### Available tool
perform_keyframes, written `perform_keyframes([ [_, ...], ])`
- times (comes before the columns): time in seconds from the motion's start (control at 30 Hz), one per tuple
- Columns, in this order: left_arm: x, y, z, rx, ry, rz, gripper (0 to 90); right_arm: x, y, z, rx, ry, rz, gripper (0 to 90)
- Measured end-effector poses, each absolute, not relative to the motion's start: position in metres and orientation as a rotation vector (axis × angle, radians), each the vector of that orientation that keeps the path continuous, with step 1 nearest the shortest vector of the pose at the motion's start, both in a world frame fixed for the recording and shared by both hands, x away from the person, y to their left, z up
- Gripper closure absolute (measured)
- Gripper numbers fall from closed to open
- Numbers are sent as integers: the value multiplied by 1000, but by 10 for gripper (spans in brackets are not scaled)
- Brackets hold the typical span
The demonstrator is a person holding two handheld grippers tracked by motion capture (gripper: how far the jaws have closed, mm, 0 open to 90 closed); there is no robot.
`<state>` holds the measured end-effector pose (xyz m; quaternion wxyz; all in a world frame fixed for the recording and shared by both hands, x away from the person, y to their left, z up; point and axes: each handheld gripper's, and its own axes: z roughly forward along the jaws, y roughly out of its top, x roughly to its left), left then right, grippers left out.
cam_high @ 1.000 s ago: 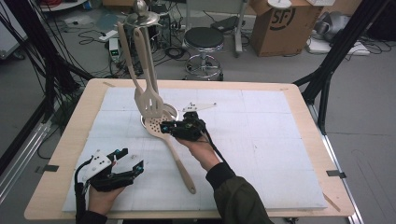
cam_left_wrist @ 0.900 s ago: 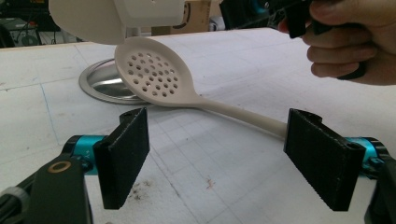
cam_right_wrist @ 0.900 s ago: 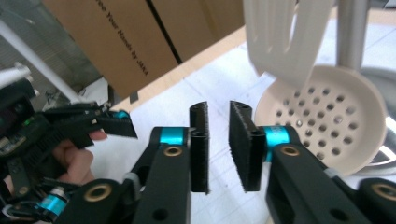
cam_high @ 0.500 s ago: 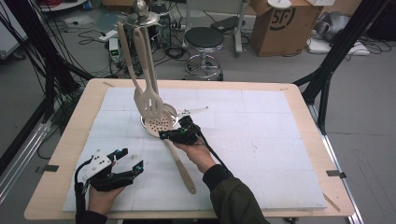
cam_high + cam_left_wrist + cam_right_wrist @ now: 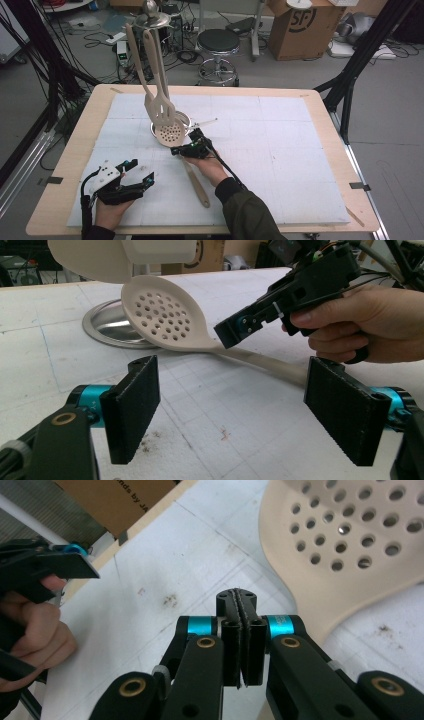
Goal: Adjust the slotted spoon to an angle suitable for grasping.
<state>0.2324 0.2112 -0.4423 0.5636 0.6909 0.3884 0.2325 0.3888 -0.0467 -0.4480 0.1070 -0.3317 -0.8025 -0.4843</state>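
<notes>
A beige perforated spoon (image 5: 170, 133) lies on the white mat, its bowl (image 5: 162, 315) propped on the round metal base (image 5: 186, 119) of a utensil stand. Its handle (image 5: 198, 186) runs toward the table's front edge. My right gripper (image 5: 175, 150) hovers low over the spoon's neck, jaws shut flat together with nothing between them (image 5: 239, 600); the left gripper view shows it (image 5: 231, 333) just above the neck. The spoon's bowl (image 5: 350, 545) sits up and to the right of its tips. My left gripper (image 5: 140, 172) rests at the front left, open and empty (image 5: 235, 410).
The stand rises from its base at the mat's back left, with a slotted turner (image 5: 161, 107) and another beige utensil (image 5: 137, 60) hanging from its top (image 5: 150, 17). A stool (image 5: 217, 42) and a cardboard box (image 5: 305, 22) stand beyond the table.
My right gripper has sunk toward the spoon's neck and slid slightly nearer the front. The left gripper and the spoon have stayed put.
</notes>
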Motion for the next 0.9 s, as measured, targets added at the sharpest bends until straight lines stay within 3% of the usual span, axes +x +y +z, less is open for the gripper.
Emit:
perform_keyframes([
  [0.9,232,211,-443,1628,915,545,229,381,-30,-450,-1022,-2679,-1245,900],
])
